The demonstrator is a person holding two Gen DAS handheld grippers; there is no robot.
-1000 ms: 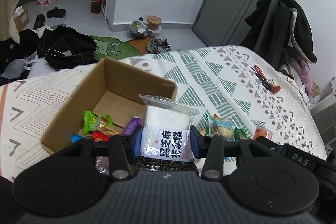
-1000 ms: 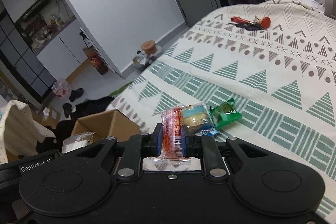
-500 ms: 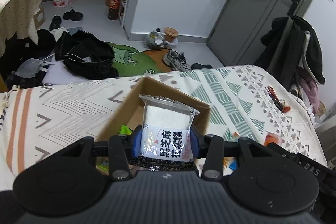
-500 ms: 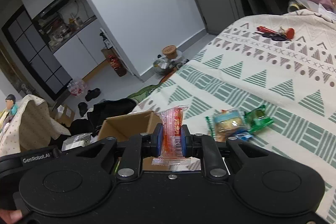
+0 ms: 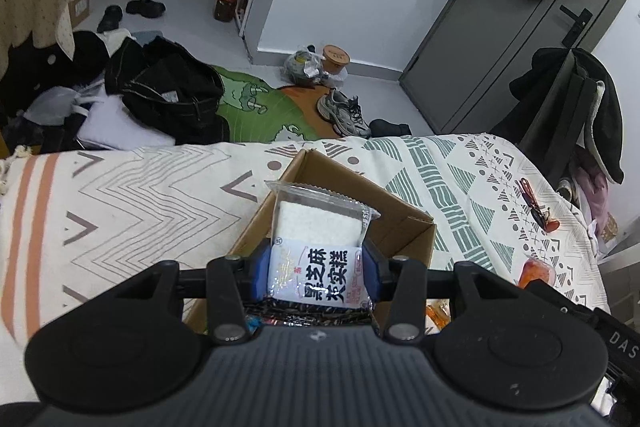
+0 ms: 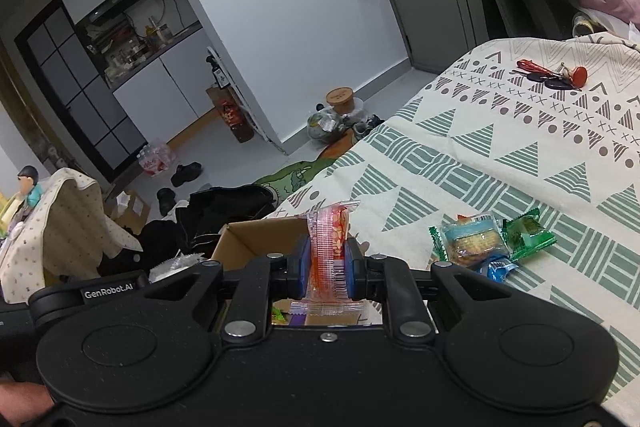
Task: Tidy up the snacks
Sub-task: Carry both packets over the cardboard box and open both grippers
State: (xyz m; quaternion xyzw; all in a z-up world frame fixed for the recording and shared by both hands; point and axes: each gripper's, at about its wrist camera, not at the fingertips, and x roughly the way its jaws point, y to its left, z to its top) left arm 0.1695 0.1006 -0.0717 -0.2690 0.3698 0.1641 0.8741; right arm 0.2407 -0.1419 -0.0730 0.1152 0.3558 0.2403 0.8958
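The left claw [image 5: 316, 269] pinches a white rice-cake packet [image 5: 318, 247] by its printed lower half. The packet stands upright, long axis along the fingers toward 12 o'clock, its crimped top seal leaning over the open cardboard box [image 5: 404, 223]. The right claw [image 6: 327, 265] is pressed onto a thin orange-red snack sachet [image 6: 330, 247], held edge-on, long axis also toward 12 o'clock, with the box's [image 6: 256, 235] far wall just behind it. Both claws appear to hang above the box, so the step in hand looks like dropping both packets in.

The risks, as I judge them: the sachet is gripped by a slim edge and could slip or twist free early, landing on the bed. If both claws let go together, the packets or the claws may knock each other, since they crowd one small opening. The tall rice-cake packet could catch the box rim and tip outward.

At 2 o'clock of the right claw, a cluster of green and blue snack packets [image 6: 488, 243] lies loose on the patterned bedspread [image 6: 520, 155]. Farther, near 1 o'clock, lies a bunch of keys [image 6: 552, 75].
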